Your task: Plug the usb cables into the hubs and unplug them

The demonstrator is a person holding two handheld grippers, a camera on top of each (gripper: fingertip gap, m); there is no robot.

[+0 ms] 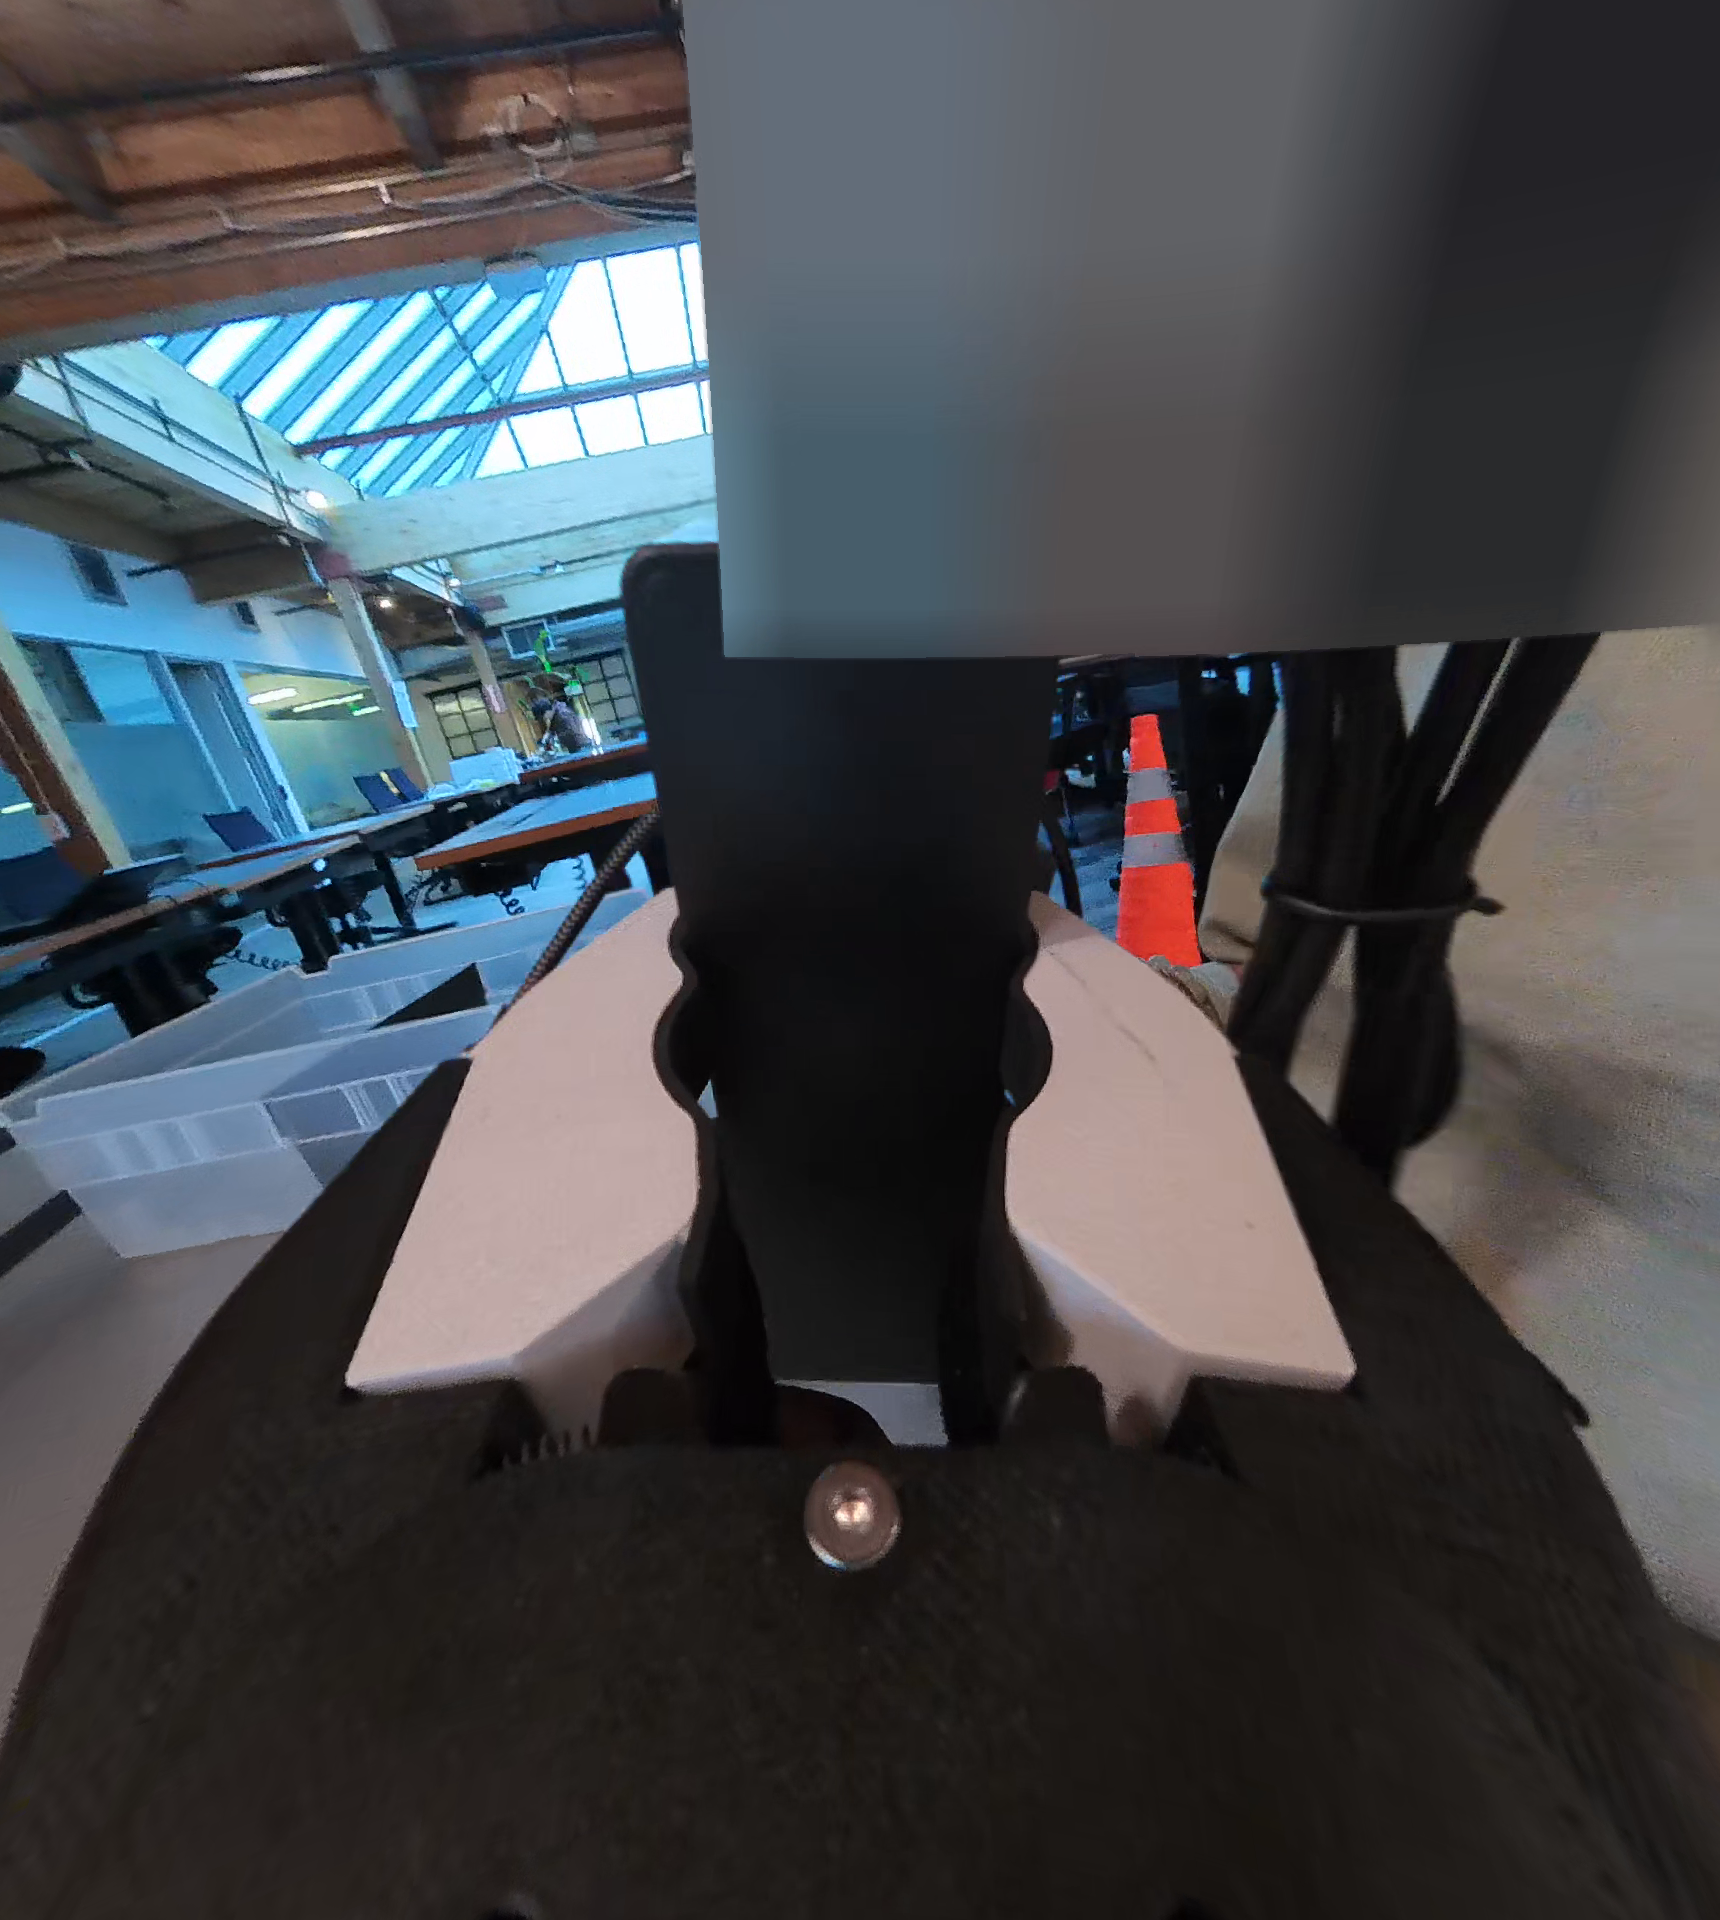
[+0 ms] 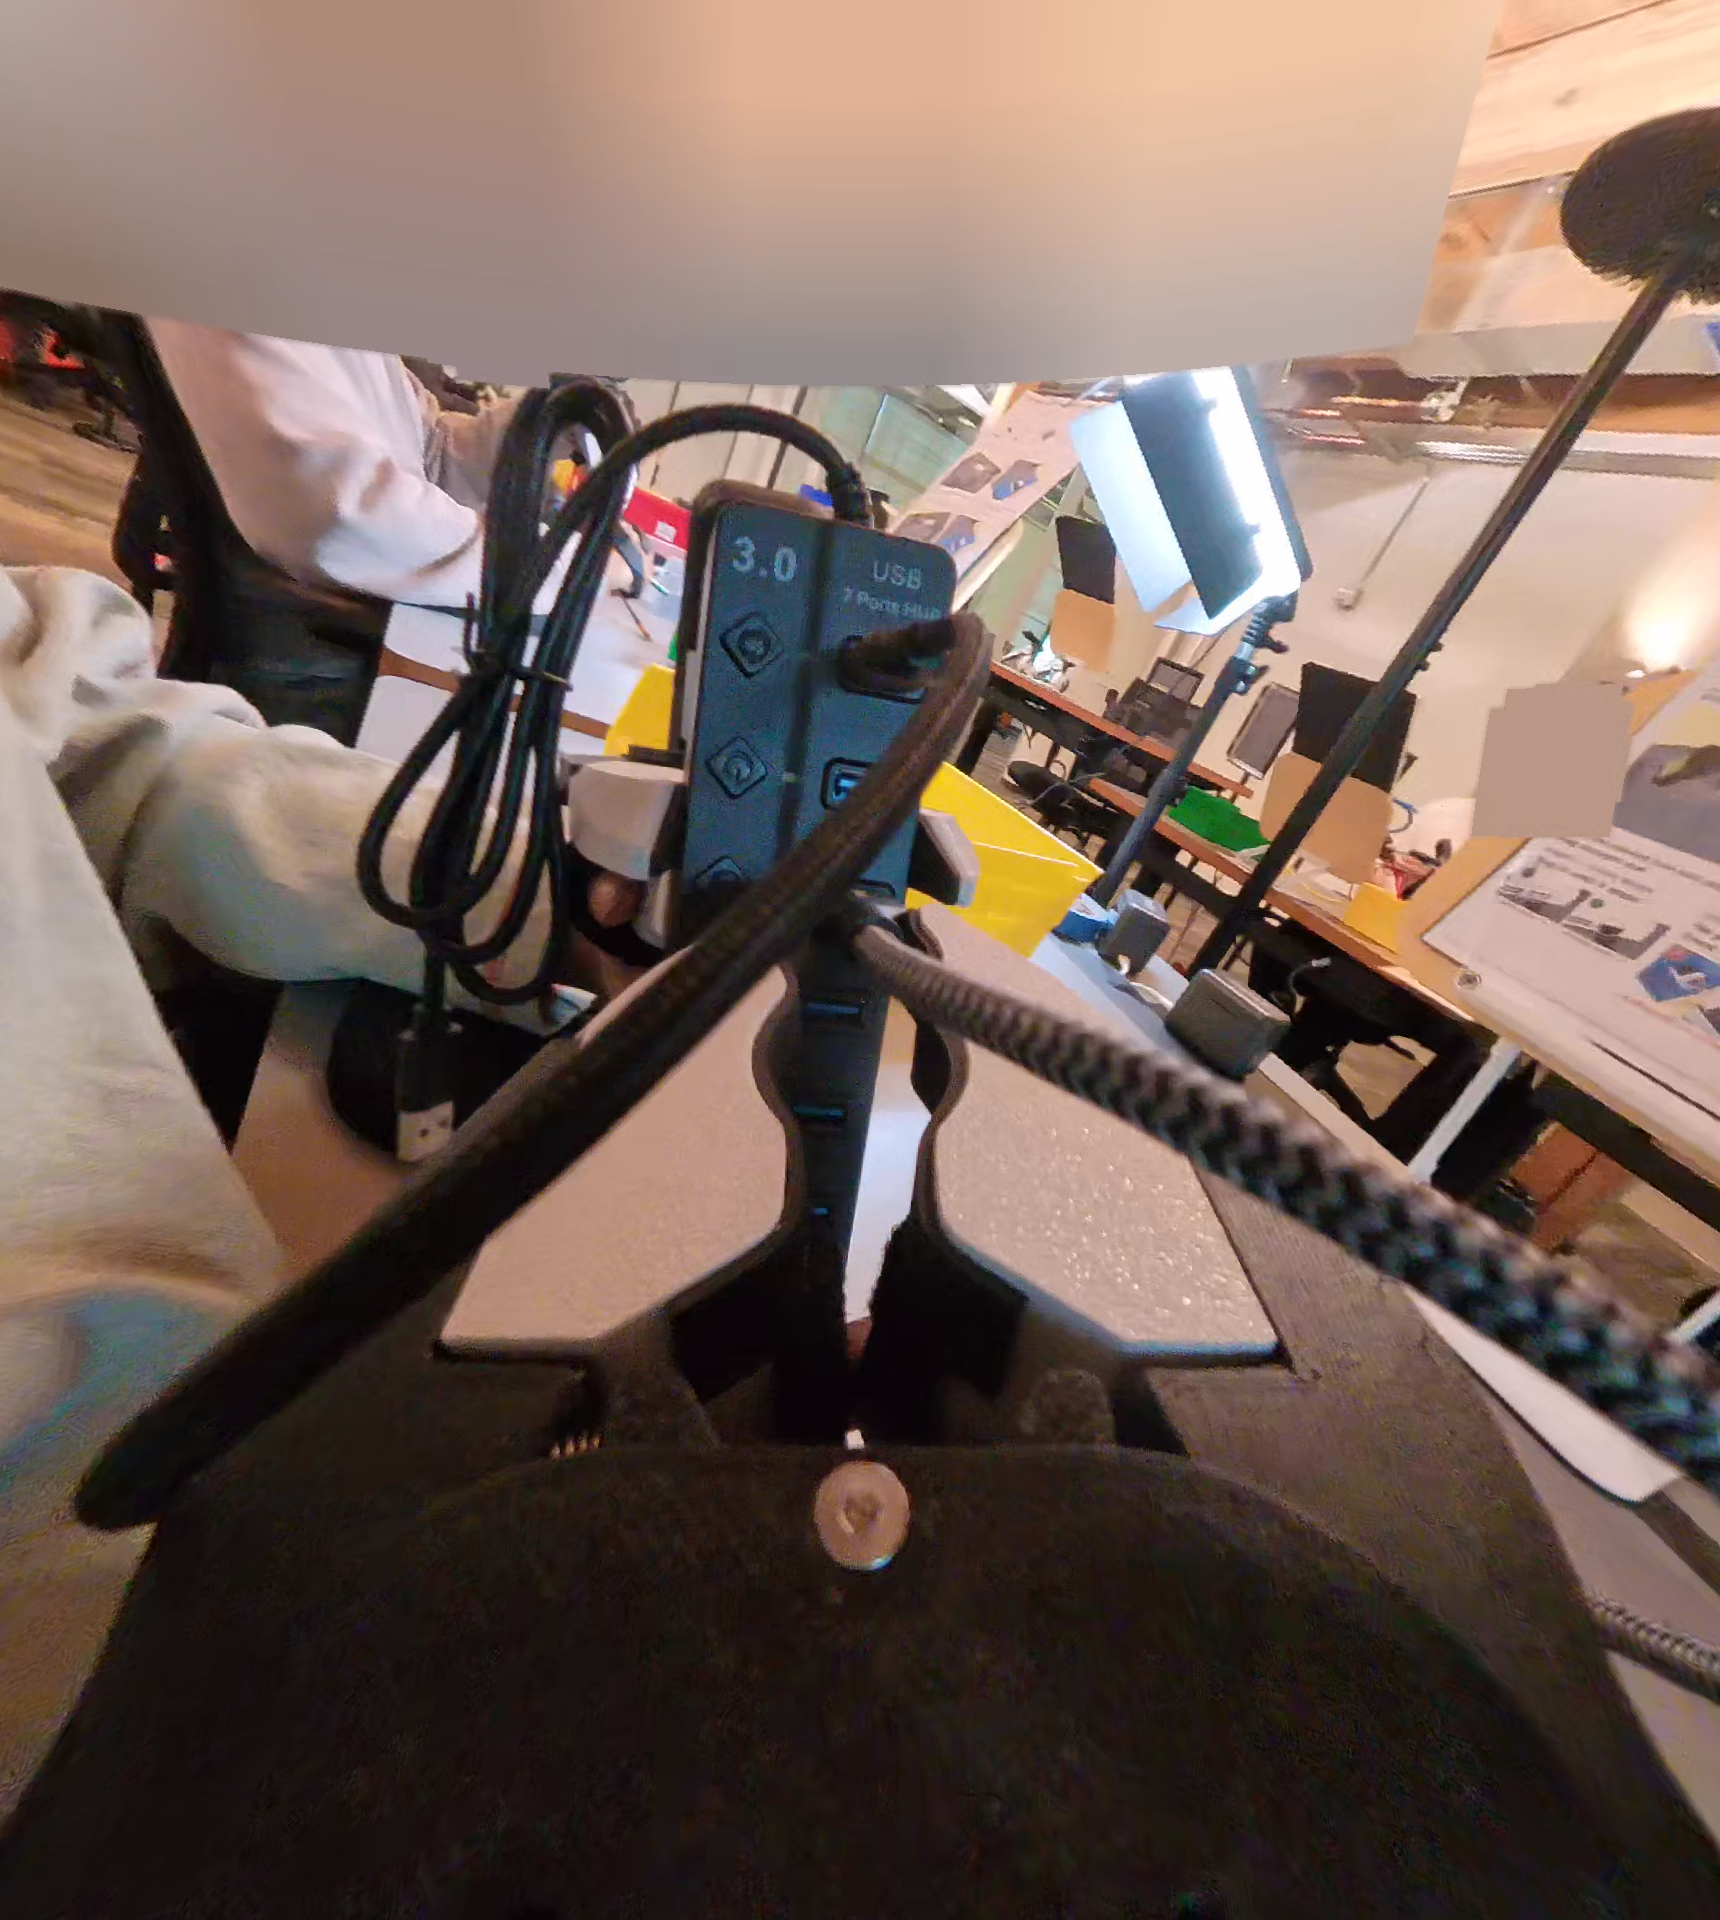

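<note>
A black USB hub (image 2: 762,727) with buttons and ports stands upright, facing the right wrist view. My left gripper (image 1: 851,935) is shut on it, and I see only its plain back (image 1: 835,831) there. The left gripper's pale fingertips (image 2: 627,810) show at the hub's sides. One braided cable (image 2: 627,1018) is plugged into the top port (image 2: 897,655). My right gripper (image 2: 861,966) is closed at a lower port on the plug end of a second braided cable (image 2: 1147,1070), which trails over its right finger. The hub's own tied cable (image 2: 482,727) hangs at the left.
Clear plastic bins (image 1: 212,1091) sit on the table to the left. An orange cone (image 1: 1157,842) stands beyond. A person's pale sleeve (image 2: 56,831) is close on the left. A yellow bin (image 2: 1012,852), a light panel (image 2: 1199,499), a black stand (image 2: 1458,582) and papers (image 2: 1614,935) are to the right.
</note>
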